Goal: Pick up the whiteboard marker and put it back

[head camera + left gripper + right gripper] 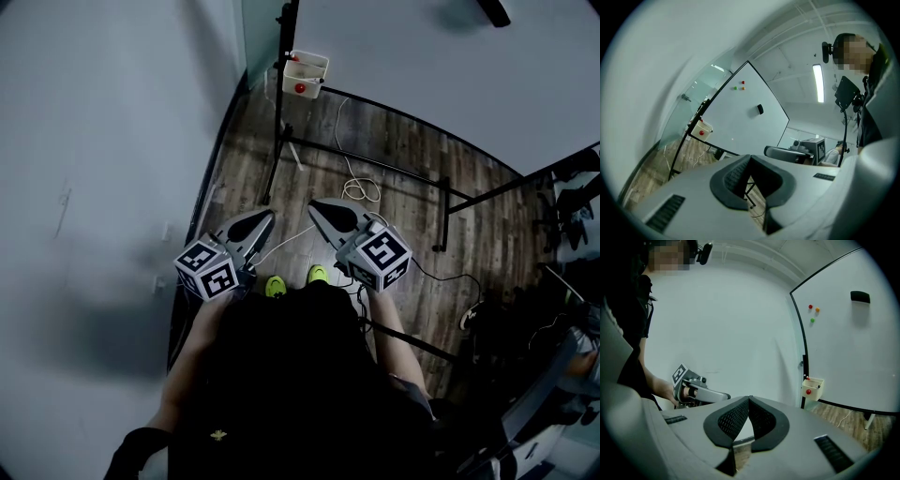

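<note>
Both jaws closed: I hold the left hand-held gripper and right hand-held gripper pressed together, empty. I cannot pick out the marker; a cream box at twelve o'clock hangs on the whiteboard frame.

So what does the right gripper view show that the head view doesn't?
Only the right gripper view: three magnets on the whiteboard, and the head camera. Only the head view: green shoes and a floor cable. Both: the whiteboard, the box on its stand, and the left gripper.
</note>
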{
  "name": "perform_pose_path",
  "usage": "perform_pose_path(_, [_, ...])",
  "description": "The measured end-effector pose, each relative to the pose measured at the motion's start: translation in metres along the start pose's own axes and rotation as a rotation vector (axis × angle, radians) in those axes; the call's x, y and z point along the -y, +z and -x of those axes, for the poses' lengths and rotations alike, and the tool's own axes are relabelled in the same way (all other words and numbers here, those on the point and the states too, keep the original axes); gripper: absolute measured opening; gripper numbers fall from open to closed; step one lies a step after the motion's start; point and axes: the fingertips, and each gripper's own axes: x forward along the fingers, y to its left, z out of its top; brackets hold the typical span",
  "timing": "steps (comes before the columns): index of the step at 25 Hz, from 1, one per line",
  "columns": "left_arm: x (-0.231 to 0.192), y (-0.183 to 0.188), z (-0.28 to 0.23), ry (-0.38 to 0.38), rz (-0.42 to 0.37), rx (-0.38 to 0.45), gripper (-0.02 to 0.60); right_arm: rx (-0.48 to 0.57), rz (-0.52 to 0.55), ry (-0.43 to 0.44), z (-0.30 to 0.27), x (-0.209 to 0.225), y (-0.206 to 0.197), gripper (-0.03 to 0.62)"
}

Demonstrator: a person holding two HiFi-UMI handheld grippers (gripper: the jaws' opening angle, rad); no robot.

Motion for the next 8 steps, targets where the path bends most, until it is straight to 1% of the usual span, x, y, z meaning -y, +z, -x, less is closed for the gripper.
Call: perform_pose_path(8, [0.0069,-0.0003,0.0033,-0.010,-0.006,0.000,0.020,-0.006,0.016,0.009,0.0006,-0.0053,0.0051,-0.002])
